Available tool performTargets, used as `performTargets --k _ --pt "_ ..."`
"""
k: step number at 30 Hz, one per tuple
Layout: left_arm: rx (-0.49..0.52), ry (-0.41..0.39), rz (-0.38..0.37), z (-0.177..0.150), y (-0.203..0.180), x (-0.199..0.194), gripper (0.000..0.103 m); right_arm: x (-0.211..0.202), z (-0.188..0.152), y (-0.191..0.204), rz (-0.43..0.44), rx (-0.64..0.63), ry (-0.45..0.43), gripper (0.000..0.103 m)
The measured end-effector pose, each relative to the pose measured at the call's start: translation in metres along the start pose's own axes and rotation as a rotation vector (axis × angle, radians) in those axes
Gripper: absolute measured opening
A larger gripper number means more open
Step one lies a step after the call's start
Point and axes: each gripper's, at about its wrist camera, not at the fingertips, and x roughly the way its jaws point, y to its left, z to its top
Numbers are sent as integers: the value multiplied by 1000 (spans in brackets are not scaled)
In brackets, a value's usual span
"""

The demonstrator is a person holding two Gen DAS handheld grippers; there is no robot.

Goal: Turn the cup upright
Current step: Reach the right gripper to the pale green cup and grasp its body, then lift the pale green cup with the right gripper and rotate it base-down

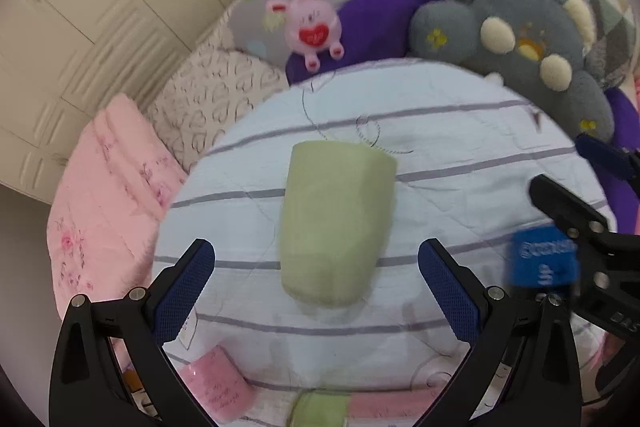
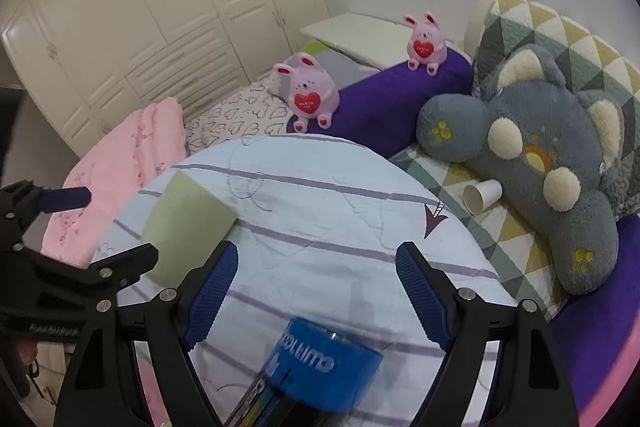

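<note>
A pale green cup (image 1: 336,223) stands upside down on the round striped white cushion (image 1: 460,155), its wider rim down. My left gripper (image 1: 316,287) is open just in front of it, fingers wide on either side, not touching. The cup also shows in the right wrist view (image 2: 186,227) at the left. My right gripper (image 2: 316,291) is open and empty over the cushion (image 2: 340,195), to the right of the cup. A blue can (image 2: 324,367) stands close below the right gripper.
A white paper cup (image 2: 482,197) lies on its side by the grey plush pillow (image 2: 552,163). Two pink plush rabbits (image 2: 308,95) sit on a purple bolster (image 2: 384,107). A pink quilt (image 2: 120,171) lies left. A pink cup (image 1: 220,387) lies near the cushion's front edge.
</note>
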Motion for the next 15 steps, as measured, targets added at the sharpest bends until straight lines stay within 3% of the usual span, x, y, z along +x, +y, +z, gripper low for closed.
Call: performTargets --k 4,8,10,15 --pt "32 83 -3 7 -3 32 103 12 0 -6 17 25 22 83" --pt "31 113 -11 11 -7 50 101 20 1 -7 29 34 31 83" --pt "15 118 -43 10 -6 51 79 23 0 -6 34 30 37 82" --pt "24 104 -32 6 -11 46 78 28 -2 -3 32 21 55 83"
